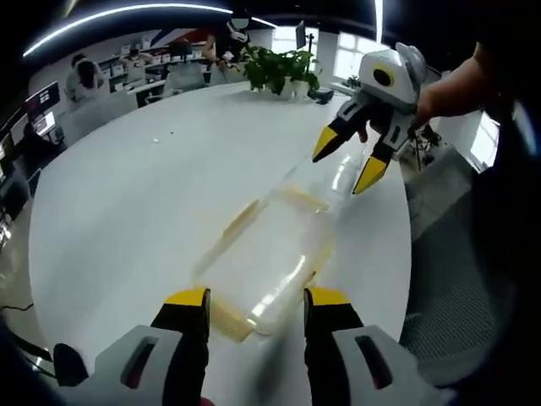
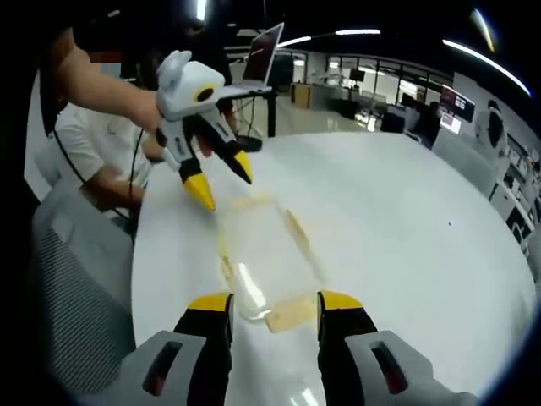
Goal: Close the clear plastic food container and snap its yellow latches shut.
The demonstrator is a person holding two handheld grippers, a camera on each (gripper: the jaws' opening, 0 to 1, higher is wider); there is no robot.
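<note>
The clear plastic container [image 1: 279, 254] lies lengthwise on the round white table [image 1: 127, 211], with pale yellow latches [image 1: 230, 318] at its ends and sides. Its near end sits between my left gripper's [image 1: 258, 298] open jaws. My right gripper [image 1: 348, 161] hovers open over the far end, held by a hand. In the right gripper view the container [image 2: 262, 254] runs away from my right gripper [image 2: 275, 303], with a yellow latch [image 2: 292, 313] between the open jaws. The left gripper [image 2: 221, 180] stands open above the far end. Whether the lid is seated is blurred.
Potted plants [image 1: 279, 72] stand at the table's far edge. A seated person [image 2: 93, 161] and a mesh chair [image 2: 68, 279] are close to the table's side, with an open laptop [image 2: 262, 55] behind. Office desks lie beyond.
</note>
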